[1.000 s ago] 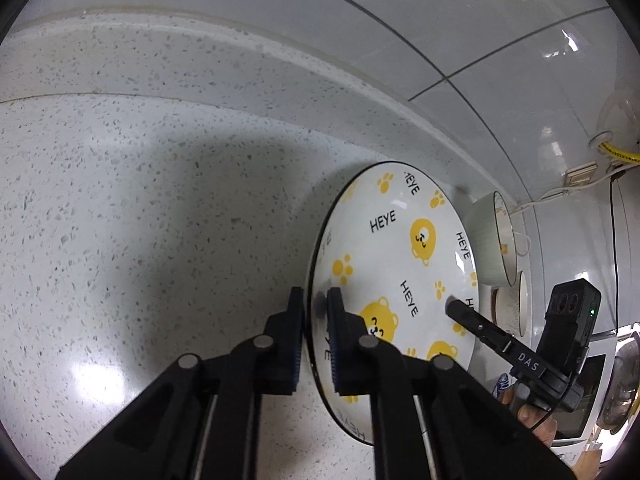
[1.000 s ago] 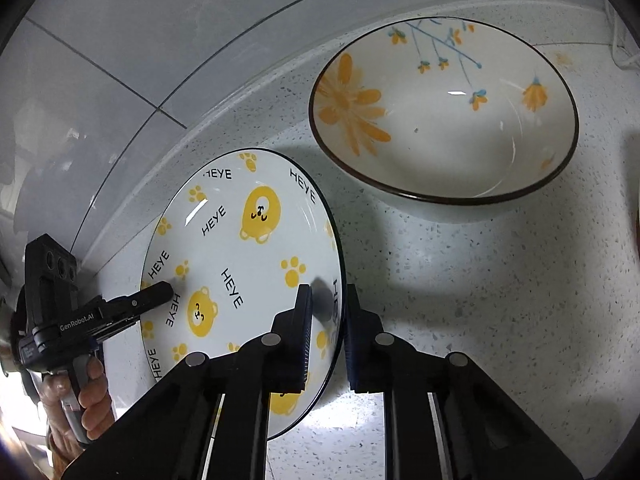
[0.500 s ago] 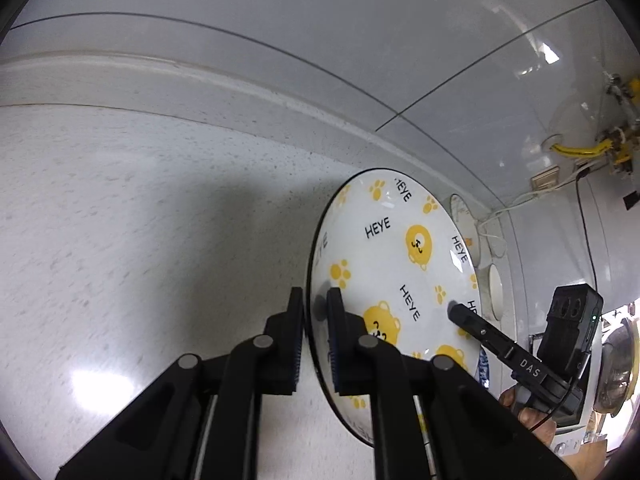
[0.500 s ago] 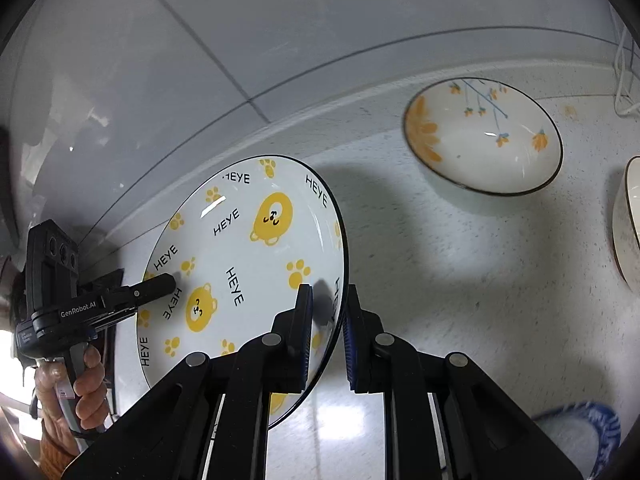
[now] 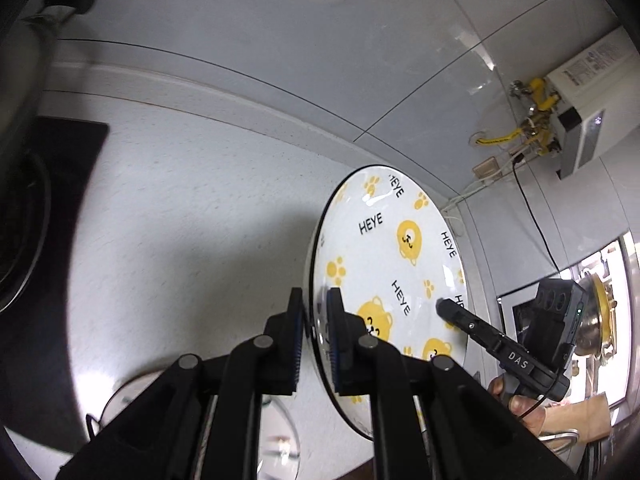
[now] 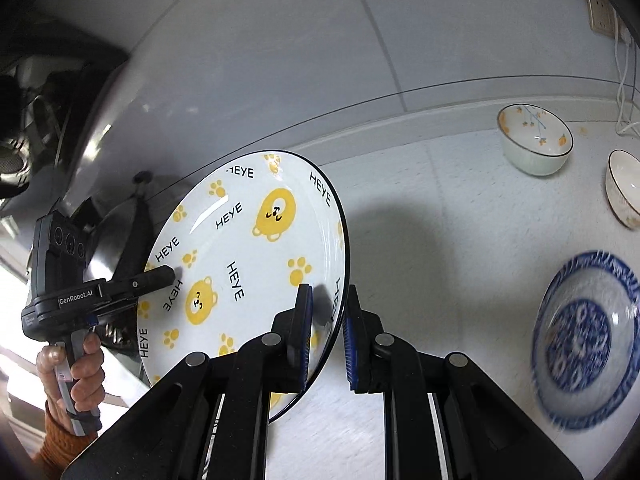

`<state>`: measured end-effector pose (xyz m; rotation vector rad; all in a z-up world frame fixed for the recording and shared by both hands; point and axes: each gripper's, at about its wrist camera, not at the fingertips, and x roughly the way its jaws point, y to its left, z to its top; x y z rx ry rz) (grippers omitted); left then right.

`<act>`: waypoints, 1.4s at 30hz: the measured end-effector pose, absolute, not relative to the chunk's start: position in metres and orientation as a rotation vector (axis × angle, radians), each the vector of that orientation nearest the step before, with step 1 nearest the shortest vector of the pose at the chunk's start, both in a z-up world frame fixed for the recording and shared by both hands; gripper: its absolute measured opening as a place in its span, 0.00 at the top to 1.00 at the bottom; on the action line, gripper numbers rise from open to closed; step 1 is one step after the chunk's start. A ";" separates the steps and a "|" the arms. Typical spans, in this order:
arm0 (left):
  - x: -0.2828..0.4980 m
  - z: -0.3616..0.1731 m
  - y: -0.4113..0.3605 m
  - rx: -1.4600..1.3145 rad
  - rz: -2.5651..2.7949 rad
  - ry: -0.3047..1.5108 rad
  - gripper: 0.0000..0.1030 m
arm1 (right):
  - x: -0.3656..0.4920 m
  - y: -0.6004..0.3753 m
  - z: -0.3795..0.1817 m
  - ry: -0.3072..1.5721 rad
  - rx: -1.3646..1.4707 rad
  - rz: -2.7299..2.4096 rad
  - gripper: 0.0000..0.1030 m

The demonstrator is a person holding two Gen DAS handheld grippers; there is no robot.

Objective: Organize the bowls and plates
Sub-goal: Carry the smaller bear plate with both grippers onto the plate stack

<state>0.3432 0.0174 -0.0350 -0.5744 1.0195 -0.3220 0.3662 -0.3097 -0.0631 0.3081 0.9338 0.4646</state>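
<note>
Bear plate (image 6: 256,264) now up off the speckled counter (image 6: 440,240) and carried between both grippers, tilted on edge with the printed face toward the right-hand camera. Left gripper (image 5: 314,340) clamped on one side of the rim, right gripper (image 6: 326,332) clamped on the opposite side, both sets of jaws pinched down to roughly rim thickness with the plate edge between the pads. Big change from a second ago: back then the plate sat low near the backsplash with the flowered bowl (image 6: 534,140) looming right behind it; now that bowl looks small and far off to the right, next to a second pale bowl (image 6: 624,188) and a blue patterned plate (image 6: 584,340) lying flat on the counter. Also newly in view on the left side: a dark stovetop (image 5: 52,208) and what looks like a glass lid (image 5: 276,432) down below. So, lift done and transport under way, heading away from the bowls toward the stove end, probably. Drop-off spot not obvious yet. Biggest worry: two thin rim grips on a tilted glazed plate, so slipping or twisting if either hand drifts out of sync.
</note>
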 end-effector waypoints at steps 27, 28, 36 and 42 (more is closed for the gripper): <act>0.149 -0.068 0.113 -0.703 -0.198 0.959 0.90 | 0.227 -0.206 -0.079 0.964 0.251 0.578 0.87; 0.147 -0.071 0.112 -0.709 -0.191 0.959 0.90 | 0.227 -0.206 -0.082 0.968 0.245 0.587 0.87; 0.132 -0.109 0.112 -0.730 -0.123 0.988 0.90 | 0.237 -0.201 -0.116 1.026 0.218 0.626 0.87; 0.141 -0.140 0.117 -0.738 -0.108 1.008 0.90 | 0.248 -0.195 -0.142 1.060 0.209 0.628 0.87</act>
